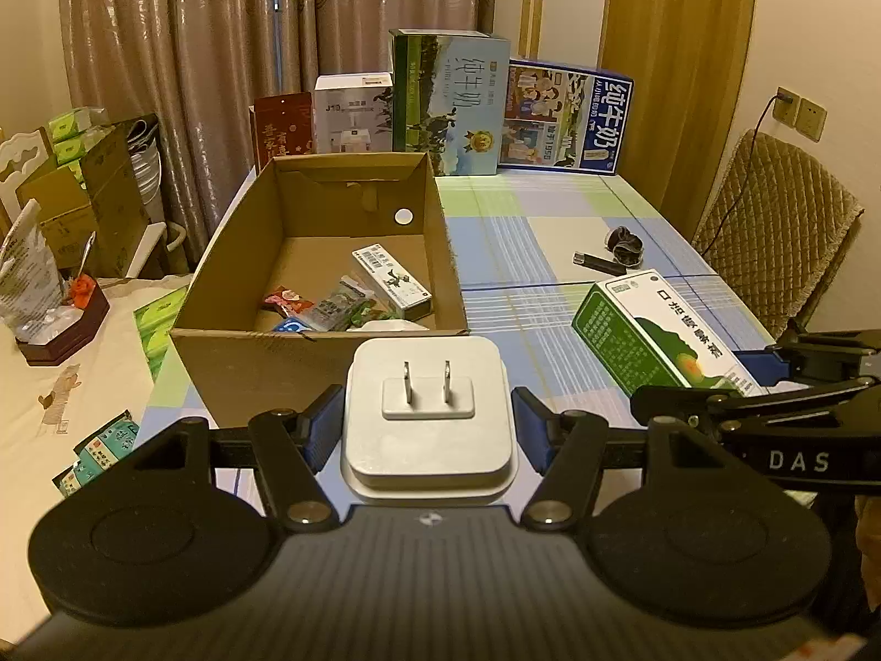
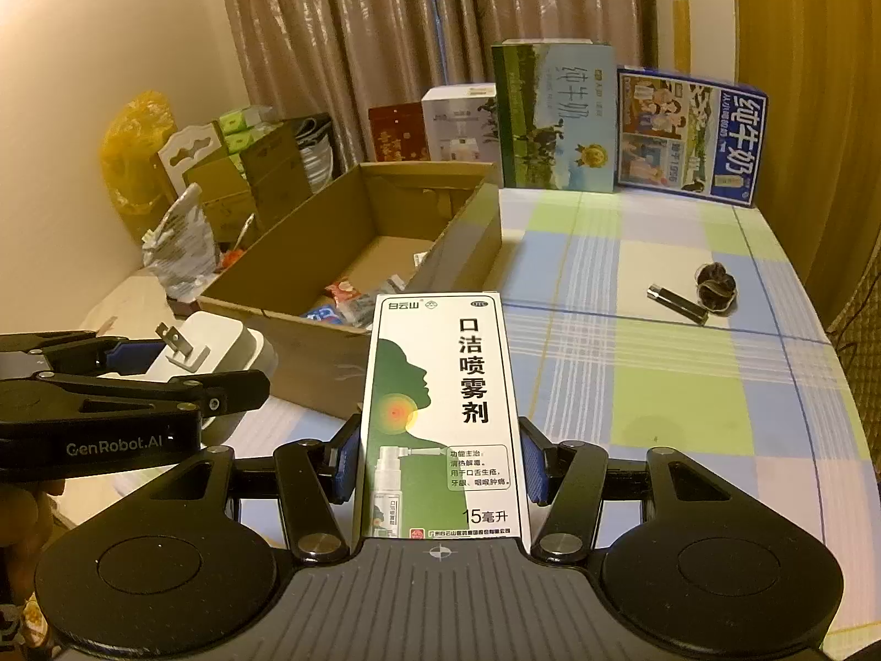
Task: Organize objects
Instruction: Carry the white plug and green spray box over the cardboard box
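White charger (image 1: pixel 427 418) clamped in left gripper (image 1: pixel 427 429), spray box (image 2: pixel 440 413) clamped in right gripper (image 2: pixel 440 462); both aimed at cardboard box (image 1: pixel 231 363), likely drop-off.

Dim warm light, fisheye-warped edges

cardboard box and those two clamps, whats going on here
A person is tidying the table with a hand-held gripper in each hand. The left hand-held gripper is shut on a white plug adapter, prongs facing forward, just short of the open cardboard box. The right hand-held gripper is shut on a green-and-white spray box. The cardboard box already holds a few small packets. A small black stick and a dark hair tie lie on the checked tablecloth.
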The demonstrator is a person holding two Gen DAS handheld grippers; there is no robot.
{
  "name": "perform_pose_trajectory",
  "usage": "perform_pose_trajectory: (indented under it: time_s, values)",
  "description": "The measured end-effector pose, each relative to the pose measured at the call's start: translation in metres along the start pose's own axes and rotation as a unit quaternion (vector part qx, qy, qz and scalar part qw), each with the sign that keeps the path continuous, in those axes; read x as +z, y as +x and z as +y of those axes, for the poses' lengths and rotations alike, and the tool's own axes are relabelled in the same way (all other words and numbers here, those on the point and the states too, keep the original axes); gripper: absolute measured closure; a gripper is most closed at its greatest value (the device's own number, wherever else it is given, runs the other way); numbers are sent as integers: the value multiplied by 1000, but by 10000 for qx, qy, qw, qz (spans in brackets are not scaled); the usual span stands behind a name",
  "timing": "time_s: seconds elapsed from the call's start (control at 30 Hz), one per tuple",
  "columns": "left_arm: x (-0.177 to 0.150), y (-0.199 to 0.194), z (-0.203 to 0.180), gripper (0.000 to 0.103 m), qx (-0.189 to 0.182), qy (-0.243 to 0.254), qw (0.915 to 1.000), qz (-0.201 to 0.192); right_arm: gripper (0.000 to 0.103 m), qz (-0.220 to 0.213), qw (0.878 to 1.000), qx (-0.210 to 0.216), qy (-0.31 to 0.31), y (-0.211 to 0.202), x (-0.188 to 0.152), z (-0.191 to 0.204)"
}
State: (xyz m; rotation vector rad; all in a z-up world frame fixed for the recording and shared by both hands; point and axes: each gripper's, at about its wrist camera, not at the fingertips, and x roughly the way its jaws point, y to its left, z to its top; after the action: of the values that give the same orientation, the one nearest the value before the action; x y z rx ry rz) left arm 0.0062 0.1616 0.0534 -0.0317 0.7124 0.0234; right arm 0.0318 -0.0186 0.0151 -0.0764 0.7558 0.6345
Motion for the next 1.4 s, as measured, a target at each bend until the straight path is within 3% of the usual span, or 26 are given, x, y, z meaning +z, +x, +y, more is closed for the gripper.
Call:
perform_pose_trajectory:
  time_s: [1.4]
  values:
    - [14, -8, 53, 43, 382, 18, 9993, 24, 50, 64, 9982, 357, -474, 33, 21, 52]
